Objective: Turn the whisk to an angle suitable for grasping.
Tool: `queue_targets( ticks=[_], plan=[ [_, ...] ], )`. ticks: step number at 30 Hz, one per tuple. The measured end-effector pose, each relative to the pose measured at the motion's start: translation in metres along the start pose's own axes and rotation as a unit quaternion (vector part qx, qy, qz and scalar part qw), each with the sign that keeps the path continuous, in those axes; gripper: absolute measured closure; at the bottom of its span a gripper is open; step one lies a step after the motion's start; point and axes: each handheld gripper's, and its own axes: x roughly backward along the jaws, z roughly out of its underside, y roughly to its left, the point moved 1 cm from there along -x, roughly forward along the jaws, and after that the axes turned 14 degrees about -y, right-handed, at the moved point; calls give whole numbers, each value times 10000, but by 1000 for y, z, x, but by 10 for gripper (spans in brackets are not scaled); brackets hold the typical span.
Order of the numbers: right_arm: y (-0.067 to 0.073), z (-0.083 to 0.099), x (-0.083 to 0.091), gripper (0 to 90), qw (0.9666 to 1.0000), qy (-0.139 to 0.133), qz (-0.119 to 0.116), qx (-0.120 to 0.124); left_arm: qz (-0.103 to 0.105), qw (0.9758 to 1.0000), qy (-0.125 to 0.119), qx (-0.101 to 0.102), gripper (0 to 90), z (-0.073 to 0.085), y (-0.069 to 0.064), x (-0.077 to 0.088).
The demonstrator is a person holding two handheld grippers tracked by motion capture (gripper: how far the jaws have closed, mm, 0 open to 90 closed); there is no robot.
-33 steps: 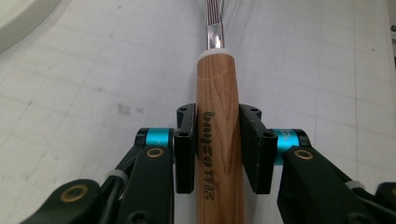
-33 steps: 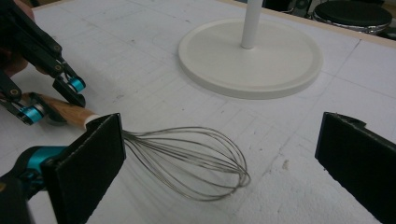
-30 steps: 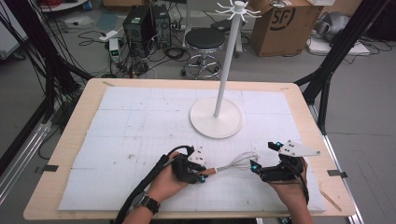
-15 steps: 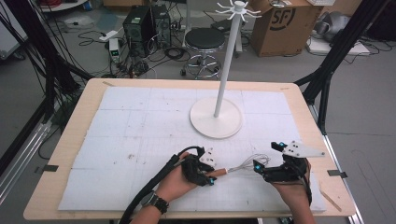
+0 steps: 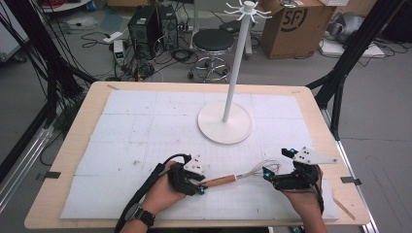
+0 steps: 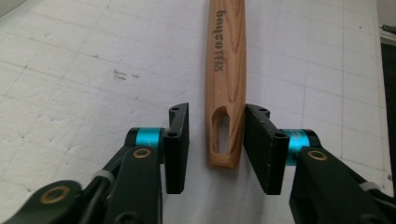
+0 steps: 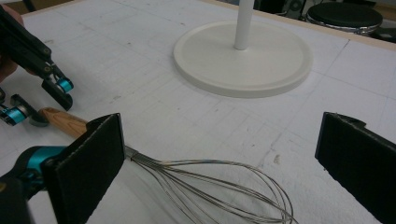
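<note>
1. White padded mat (image 5: 145,126) over a wooden table, cluttered workshop floor behind it, pretty standard setup.
2. Nearest the person, a whisk (image 5: 243,175) lies flat on the mat between the two hands, wooden handle (image 6: 227,84) pointing at the left gripper (image 5: 197,183).
3. Left gripper's jaws have just been closing around the handle's slotted end. One pad touches the wood, the other has a small gap, so no real clamp yet.
4. Right gripper (image 7: 224,163) sits wide apart over the wire loops (image 7: 219,186), holding nothing.
5. Farther back stands a white hook stand (image 5: 225,124). My guess: finish the squeeze, lift, then hang the whisk by its slot up there.
</note>
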Motion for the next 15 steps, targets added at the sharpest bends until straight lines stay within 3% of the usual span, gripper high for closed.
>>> queue_targets(
  ticks=[1, 6, 15],
  plan=[
    [0, 0, -1, 5, 10000, -19, -3, 29, -14, 10000, 5, -35, 695, -1, 0, -1],
    [0, -1, -2, 5, 10000, -24, -25, 30, 15, 9997, 99, -234, 717, -8, -2, -9],
    [-3, -1, -1, 6, 10000, -58, -10, -28, 66, 9991, 125, -405, 719, -23, -2, -30]
  ],
)
